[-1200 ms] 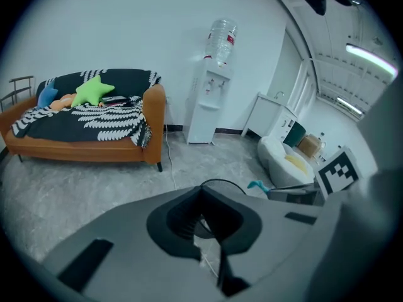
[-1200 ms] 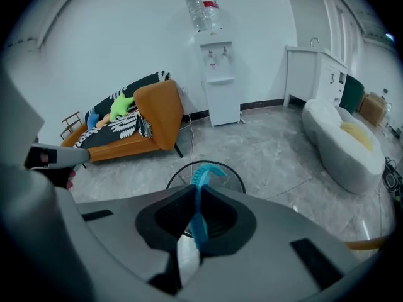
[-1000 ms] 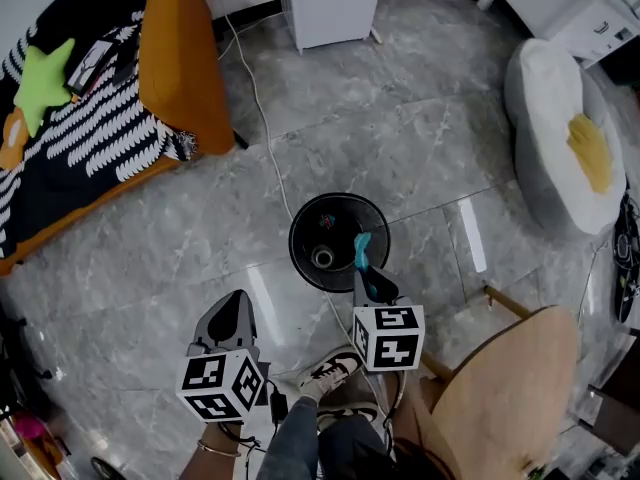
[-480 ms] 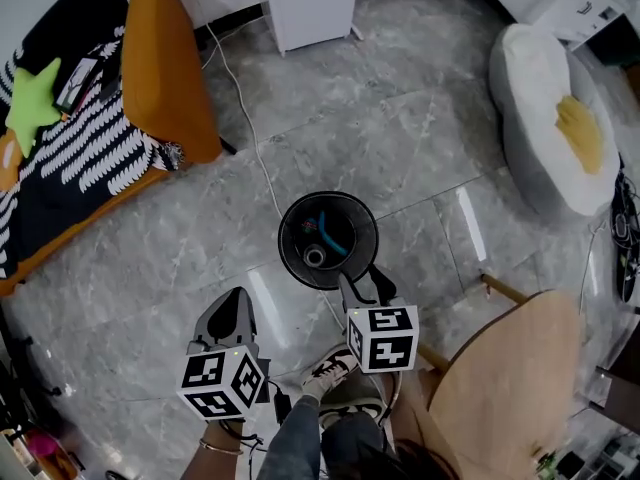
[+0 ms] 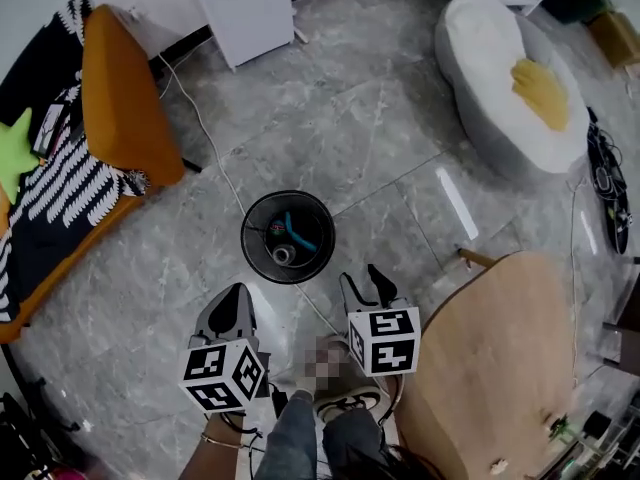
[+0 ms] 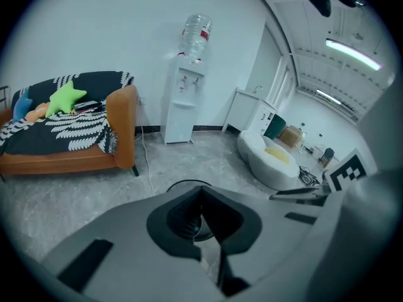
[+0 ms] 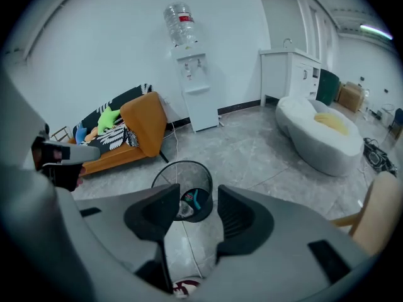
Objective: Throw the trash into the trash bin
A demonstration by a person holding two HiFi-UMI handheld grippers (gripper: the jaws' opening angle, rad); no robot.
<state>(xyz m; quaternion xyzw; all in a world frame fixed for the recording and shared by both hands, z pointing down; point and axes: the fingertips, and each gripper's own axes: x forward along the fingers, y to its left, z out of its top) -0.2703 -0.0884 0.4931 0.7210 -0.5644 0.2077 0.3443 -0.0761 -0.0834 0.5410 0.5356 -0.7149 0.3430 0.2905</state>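
Observation:
A black mesh trash bin (image 5: 252, 253) stands on the grey floor, just ahead of both grippers. Inside it lie a teal piece of trash (image 5: 298, 234) and a small pale roll (image 5: 283, 256). My right gripper (image 5: 361, 278) hangs to the right of the bin and nearer me, open and empty; its jaws have just been opening, then eased in slightly. In the right gripper view the bin (image 7: 178, 176) and the teal piece (image 7: 197, 199) show between the jaws of that gripper (image 7: 197, 197). My left gripper (image 5: 238, 295) is shut and empty, near the bin's front left; its tips (image 6: 201, 190) partly hide the bin (image 6: 181, 183).
An orange sofa (image 5: 120, 118) with a striped blanket stands at the left. A white water dispenser (image 5: 245, 8) is at the back, a white beanbag (image 5: 490, 63) at the right. A tan chair (image 5: 490, 368) is close on my right. A white cable (image 5: 205, 138) runs across the floor towards the bin.
The teal piece has left my right gripper and now lies in the bin. The right jaws have opened. Both grippers have drawn back from the bin, which now sits further left.

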